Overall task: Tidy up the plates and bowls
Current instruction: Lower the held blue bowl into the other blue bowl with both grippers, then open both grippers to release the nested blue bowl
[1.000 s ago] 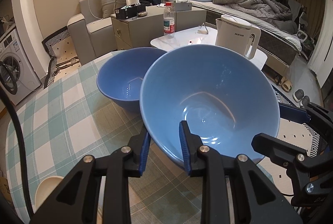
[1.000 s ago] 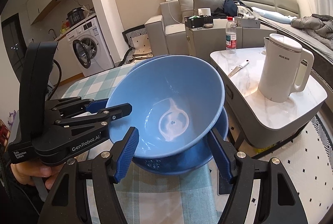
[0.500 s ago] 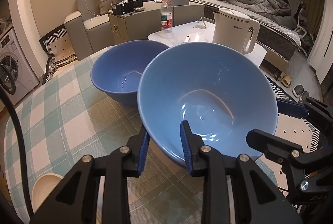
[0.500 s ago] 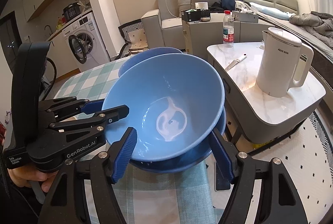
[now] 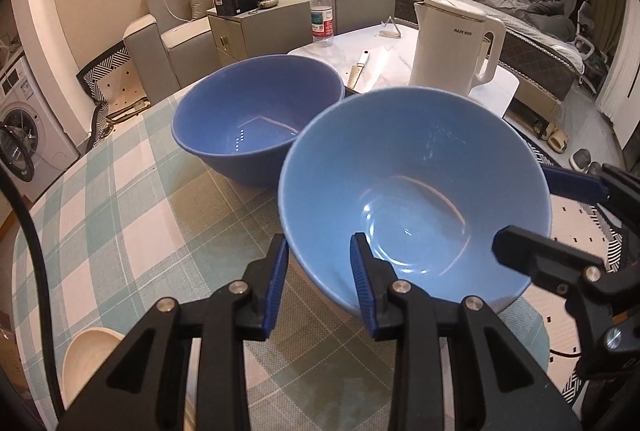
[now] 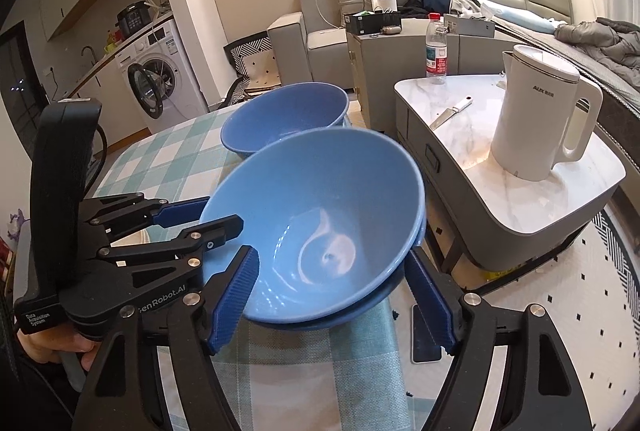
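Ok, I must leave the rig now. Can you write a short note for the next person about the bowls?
Left gripper: jaws opening, astride the near rim of the light blue bowl.
Right gripper: jaws opening, one on each side of that bowl.
Things: the light bowl sits nested in a darker bowl at the table edge. Another dark blue bowl stands behind; a cream bowl is nearer.
Done: one stack.
Left: probably withdraw, then stack the others.
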`<action>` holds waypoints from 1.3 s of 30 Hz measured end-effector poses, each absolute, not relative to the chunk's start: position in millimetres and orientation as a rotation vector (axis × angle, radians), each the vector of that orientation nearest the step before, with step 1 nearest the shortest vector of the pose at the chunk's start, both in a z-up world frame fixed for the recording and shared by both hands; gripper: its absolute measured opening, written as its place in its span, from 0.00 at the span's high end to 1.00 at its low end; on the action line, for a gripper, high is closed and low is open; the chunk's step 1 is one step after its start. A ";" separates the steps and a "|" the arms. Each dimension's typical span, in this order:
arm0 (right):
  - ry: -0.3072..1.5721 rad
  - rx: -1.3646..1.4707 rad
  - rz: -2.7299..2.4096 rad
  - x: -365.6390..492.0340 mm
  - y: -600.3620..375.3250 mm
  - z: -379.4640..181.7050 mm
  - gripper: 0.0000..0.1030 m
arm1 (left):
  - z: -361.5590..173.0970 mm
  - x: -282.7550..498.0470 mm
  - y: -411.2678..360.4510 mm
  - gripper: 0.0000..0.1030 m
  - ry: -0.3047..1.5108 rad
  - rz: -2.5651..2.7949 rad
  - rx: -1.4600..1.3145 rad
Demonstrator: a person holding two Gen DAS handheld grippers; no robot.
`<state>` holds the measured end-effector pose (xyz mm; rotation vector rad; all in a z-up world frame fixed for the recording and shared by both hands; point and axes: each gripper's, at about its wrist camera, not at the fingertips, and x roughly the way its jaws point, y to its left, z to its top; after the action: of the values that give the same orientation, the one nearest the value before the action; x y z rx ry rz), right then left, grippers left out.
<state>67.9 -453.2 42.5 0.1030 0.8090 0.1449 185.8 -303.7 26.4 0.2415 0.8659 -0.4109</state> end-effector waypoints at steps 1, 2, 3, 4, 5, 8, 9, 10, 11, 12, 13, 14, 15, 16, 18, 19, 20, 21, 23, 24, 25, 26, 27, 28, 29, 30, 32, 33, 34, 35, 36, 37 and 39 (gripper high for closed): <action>0.809 0.104 0.143 67.6 -454.1 42.4 0.25 | 26.5 185.3 -303.1 0.69 0.863 -0.410 0.244; 0.808 0.105 0.141 67.4 -454.9 42.3 0.24 | 26.7 185.1 -302.6 0.69 0.863 -0.410 0.243; 0.807 0.108 0.141 67.6 -455.8 42.3 0.24 | 26.9 184.9 -302.1 0.69 0.863 -0.412 0.240; 0.806 0.109 0.142 67.6 -456.2 42.2 0.24 | 26.8 184.8 -301.8 0.69 0.864 -0.414 0.240; 0.804 0.109 0.142 67.4 -456.2 42.4 0.24 | 26.6 184.6 -301.9 0.69 0.866 -0.416 0.242; 0.801 0.104 0.140 66.5 -456.0 42.8 0.23 | 26.9 184.8 -301.8 0.68 0.866 -0.418 0.246; 0.795 0.104 0.142 66.7 -456.4 43.0 0.21 | 27.1 184.9 -301.3 0.68 0.866 -0.421 0.241; 0.791 0.108 0.144 66.3 -456.4 43.6 0.20 | 27.1 184.6 -300.4 0.68 0.866 -0.425 0.235; 0.788 0.111 0.146 66.5 -456.6 44.1 0.19 | 26.8 184.8 -300.2 0.67 0.865 -0.425 0.231; 0.785 0.112 0.148 66.5 -456.3 44.6 0.18 | 26.6 184.7 -299.7 0.66 0.863 -0.424 0.230; 0.784 0.112 0.150 66.4 -456.0 44.8 0.17 | 26.7 184.9 -299.1 0.64 0.863 -0.426 0.228; 0.783 0.111 0.150 66.3 -456.2 44.8 0.16 | 26.7 185.6 -298.8 0.63 0.865 -0.430 0.226; 0.782 0.109 0.147 66.5 -456.4 45.0 0.15 | 27.0 186.0 -298.2 0.62 0.869 -0.432 0.221; 0.781 0.110 0.146 66.2 -456.5 45.1 0.15 | 27.2 186.4 -297.2 0.61 0.872 -0.433 0.215; 0.776 0.122 0.142 67.2 -459.4 45.9 0.13 | 27.6 186.1 -295.1 0.60 0.873 -0.433 0.196; 0.773 0.126 0.142 67.0 -460.0 46.1 0.12 | 27.5 185.8 -293.9 0.59 0.874 -0.436 0.188; 0.770 0.131 0.140 66.4 -460.9 46.5 0.11 | 27.6 185.7 -293.3 0.58 0.875 -0.440 0.183; 0.767 0.137 0.136 66.4 -462.5 46.8 0.10 | 27.8 185.9 -292.5 0.58 0.877 -0.442 0.180; 0.761 0.150 0.134 66.3 -464.7 47.5 0.09 | 29.5 186.2 -291.0 0.55 0.877 -0.448 0.174; 0.759 0.160 0.130 66.5 -465.8 48.0 0.07 | 30.6 186.5 -290.1 0.53 0.875 -0.450 0.169; 0.756 0.166 0.127 66.1 -466.5 48.2 0.06 | 32.2 186.8 -288.8 0.51 0.873 -0.450 0.163; 0.753 0.173 0.123 66.1 -467.4 48.4 0.06 | 33.9 187.1 -287.5 0.51 0.872 -0.451 0.157; 0.750 0.180 0.123 66.3 -467.9 48.7 0.05 | 35.6 187.6 -286.3 0.51 0.871 -0.452 0.153; 0.748 0.183 0.125 66.5 -467.7 49.0 0.05 | 37.3 188.6 -285.5 0.50 0.869 -0.452 0.151; 0.747 0.186 0.125 66.7 -467.7 49.3 0.05 | 39.4 188.8 -284.0 0.49 0.864 -0.452 0.150; 0.743 0.190 0.123 67.1 -467.7 49.6 0.04 | 41.3 189.1 -282.6 0.48 0.859 -0.453 0.148; 0.737 0.204 0.118 67.9 -468.2 50.4 0.03 | 44.8 190.2 -278.6 0.44 0.853 -0.456 0.142; 0.733 0.211 0.116 68.5 -468.9 50.8 0.03 | 46.4 190.9 -276.1 0.43 0.850 -0.456 0.136; 0.728 0.220 0.114 69.0 -469.8 51.3 0.03 | 47.8 191.6 -273.4 0.41 0.846 -0.456 0.131; 0.727 0.226 0.113 69.9 -470.2 51.3 0.02 | 48.8 192.2 -271.0 0.36 0.844 -0.455 0.127; 0.727 0.228 0.110 71.0 -470.8 51.8 0.02 | 49.6 193.2 -267.8 0.31 0.841 -0.453 0.122; 0.723 0.233 0.107 72.0 -471.7 52.7 0.02 | 50.8 194.2 -264.2 0.22 0.835 -0.447 0.114; 0.725 0.244 0.103 75.2 -473.1 53.6 0.02 | 52.8 195.7 -257.3 0.16 0.820 -0.439 0.102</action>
<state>75.2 -473.1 53.6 0.2437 0.7250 0.1033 195.7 -257.2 52.8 0.1017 0.8198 -0.4393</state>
